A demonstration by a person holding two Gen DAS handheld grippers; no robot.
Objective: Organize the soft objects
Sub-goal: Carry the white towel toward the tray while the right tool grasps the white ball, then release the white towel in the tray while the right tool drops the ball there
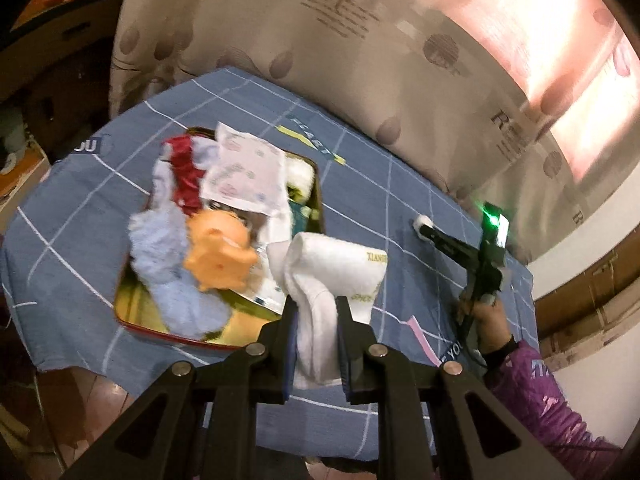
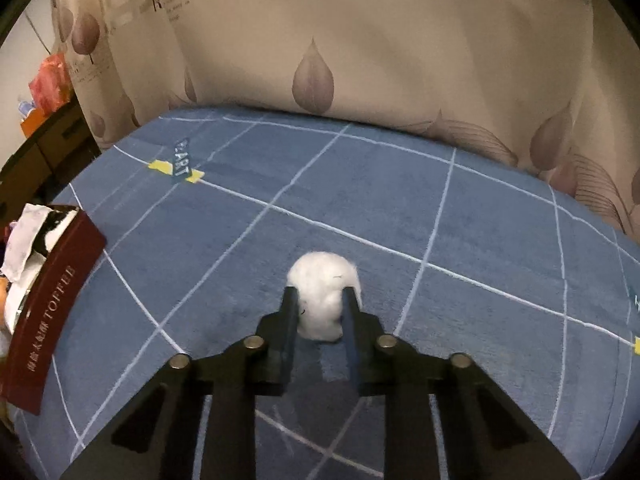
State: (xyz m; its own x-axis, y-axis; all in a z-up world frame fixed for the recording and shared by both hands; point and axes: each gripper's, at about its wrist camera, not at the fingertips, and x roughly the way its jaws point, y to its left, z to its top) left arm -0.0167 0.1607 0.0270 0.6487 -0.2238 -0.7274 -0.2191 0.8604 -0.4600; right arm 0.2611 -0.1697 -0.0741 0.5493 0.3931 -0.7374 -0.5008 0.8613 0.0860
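Left wrist view: the left gripper point(image 1: 316, 312) clamped a white towel point(image 1: 332, 276), the tin point(image 1: 132, 308) just ahead-left; the right gripper point(image 2: 320, 300), farther off, pinched a cotton ball point(image 2: 322, 280).

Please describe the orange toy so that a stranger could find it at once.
On the blue checked cloth stands a red tin heaped with soft things. The orange toy lies on that heap, beside pale blue fluffy fabric. Nothing else there is orange.
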